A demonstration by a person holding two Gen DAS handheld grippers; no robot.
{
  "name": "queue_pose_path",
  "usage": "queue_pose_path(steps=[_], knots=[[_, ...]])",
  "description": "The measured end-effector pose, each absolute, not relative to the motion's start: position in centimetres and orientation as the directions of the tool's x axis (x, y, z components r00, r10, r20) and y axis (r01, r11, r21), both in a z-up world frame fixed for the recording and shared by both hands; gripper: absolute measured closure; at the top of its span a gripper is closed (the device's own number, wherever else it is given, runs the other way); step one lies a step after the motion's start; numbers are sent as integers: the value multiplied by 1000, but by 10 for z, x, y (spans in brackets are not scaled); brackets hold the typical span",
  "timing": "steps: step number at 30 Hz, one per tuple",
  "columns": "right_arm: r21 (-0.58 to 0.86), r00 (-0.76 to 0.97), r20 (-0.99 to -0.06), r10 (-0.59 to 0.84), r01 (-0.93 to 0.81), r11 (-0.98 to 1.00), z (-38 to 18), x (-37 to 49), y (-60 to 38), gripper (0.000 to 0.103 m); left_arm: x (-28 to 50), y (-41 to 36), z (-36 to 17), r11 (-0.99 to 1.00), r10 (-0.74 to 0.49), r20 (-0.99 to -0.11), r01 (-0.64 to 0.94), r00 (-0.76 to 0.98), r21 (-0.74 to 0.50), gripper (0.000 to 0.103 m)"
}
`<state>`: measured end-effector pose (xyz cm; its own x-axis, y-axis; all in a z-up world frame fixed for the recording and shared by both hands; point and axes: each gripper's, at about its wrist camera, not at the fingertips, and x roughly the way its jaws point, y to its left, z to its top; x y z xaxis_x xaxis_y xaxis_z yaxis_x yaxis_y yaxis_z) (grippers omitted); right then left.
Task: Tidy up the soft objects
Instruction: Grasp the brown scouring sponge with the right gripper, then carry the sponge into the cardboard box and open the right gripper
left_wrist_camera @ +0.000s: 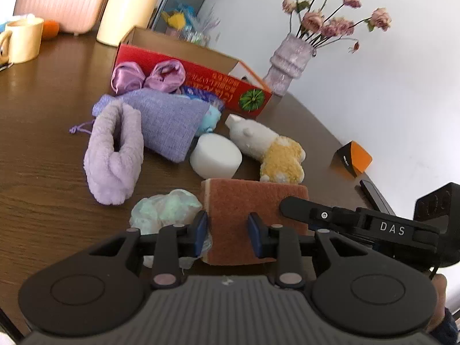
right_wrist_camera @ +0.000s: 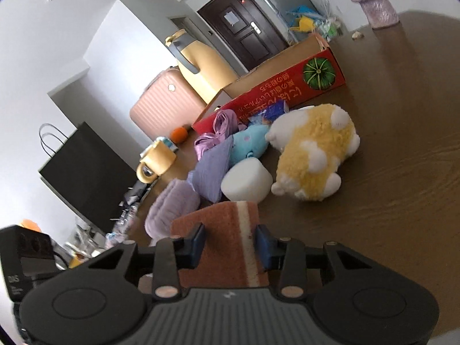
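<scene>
Holding the brown scrub sponge (left_wrist_camera: 253,210) between both grippers, we judge ourselves at the lifting-and-carrying step, with the red cardboard box (left_wrist_camera: 218,83) as the likely home for the soft things. Our left gripper (left_wrist_camera: 228,234) has its blue fingers clamped on the near end of the sponge, and our right gripper (right_wrist_camera: 230,248) has its fingers closed on the other end, pads pressing the brown face and the pale edge stripe. In the left view the right gripper's black finger lies across the sponge at about 3 o'clock. Whether the sponge is clear of the counter (left_wrist_camera: 43,149) we cannot tell. Beyond it, toward 12 o'clock, sit a white foam puck (left_wrist_camera: 215,155), a yellow and white plush animal (left_wrist_camera: 276,152), a lilac rolled towel (left_wrist_camera: 115,155), a purple drawstring pouch (left_wrist_camera: 169,118) and a crumpled mint cloth (left_wrist_camera: 166,207) at 9 o'clock, just beside the left fingers. The box stands open behind the pile, with satin scrunchies (left_wrist_camera: 149,76) against its red side. The next move, as we read it, calls for carrying the sponge over the pile toward 12 o'clock without knocking the puck or plush, then letting go of it above the box opening.
</scene>
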<state>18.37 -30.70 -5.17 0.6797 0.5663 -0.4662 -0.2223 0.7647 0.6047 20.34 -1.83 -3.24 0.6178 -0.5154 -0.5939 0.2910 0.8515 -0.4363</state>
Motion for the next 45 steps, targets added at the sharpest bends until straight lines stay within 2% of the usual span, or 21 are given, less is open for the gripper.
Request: queue_pose_path(steps=[1, 3, 4, 5, 9, 10, 13, 16, 19, 22, 23, 26, 31, 33, 38, 42, 43, 44, 45], knots=[[590, 697, -471, 540, -206, 780, -52, 180, -306, 63, 201, -17, -34, 853, -514, -583, 298, 629, -430, 72], [555, 712, -493, 500, -186, 811, -52, 176, -305, 63, 200, -17, -37, 853, -513, -572, 306, 639, -423, 65], [543, 721, -493, 487, -183, 820, -51, 175, -305, 63, 198, -19, -36, 854, -511, -566, 311, 647, -416, 52], [539, 731, -487, 479, -180, 823, -51, 172, -306, 61, 194, -20, -36, 854, -512, -551, 321, 659, -410, 45], [553, 753, -470, 460, -155, 819, -57, 160, -316, 58, 183, -28, -42, 851, -520, -492, 379, 698, -362, 35], [556, 755, -478, 449, -136, 820, -61, 160, -316, 58, 184, -31, -42, 851, -524, -489, 402, 697, -338, 30], [551, 774, -475, 420, -111, 827, -66, 157, -318, 58, 182, -29, -37, 836, -549, -438, 466, 712, -290, 27], [528, 789, -453, 415, -138, 838, -62, 151, -315, 58, 174, -19, -19, 830, -558, -388, 488, 733, -271, 19], [478, 799, -448, 402, -165, 862, -54, 145, -309, 58, 154, -10, -7, 815, -579, -335, 523, 744, -249, 22], [435, 799, -453, 395, -188, 881, -49, 142, -302, 58, 142, -5, -8, 882, -472, -404, 419, 784, -215, 38], [426, 795, -459, 396, -195, 884, -49, 143, -300, 58, 138, -1, -11, 892, -452, -423, 397, 786, -216, 40], [423, 780, -478, 405, -199, 884, -54, 151, -295, 58, 141, 10, -29, 869, -494, -501, 384, 711, -312, 44], [420, 764, -512, 393, -176, 890, -62, 162, -292, 59, 171, 7, -50, 862, -501, -524, 348, 688, -368, 40], [422, 765, -511, 392, -174, 890, -62, 164, -292, 60, 184, 6, -56, 833, -547, -505, 374, 668, -408, 39], [421, 767, -514, 384, -164, 892, -61, 169, -289, 62, 209, 4, -64, 830, -547, -483, 365, 684, -422, 38], [418, 768, -514, 382, -164, 893, -60, 170, -288, 66, 216, 6, -68, 771, -631, -485, 416, 606, -482, 39], [419, 768, -513, 384, -166, 893, -60, 169, -288, 67, 213, 5, -68, 757, -647, -479, 429, 594, -492, 44], [421, 767, -512, 386, -167, 891, -60, 169, -288, 68, 211, 4, -68, 743, -664, -472, 439, 581, -505, 55], [421, 768, -512, 384, -165, 892, -59, 168, -287, 68, 208, 3, -67, 729, -679, -463, 443, 570, -522, 62]])
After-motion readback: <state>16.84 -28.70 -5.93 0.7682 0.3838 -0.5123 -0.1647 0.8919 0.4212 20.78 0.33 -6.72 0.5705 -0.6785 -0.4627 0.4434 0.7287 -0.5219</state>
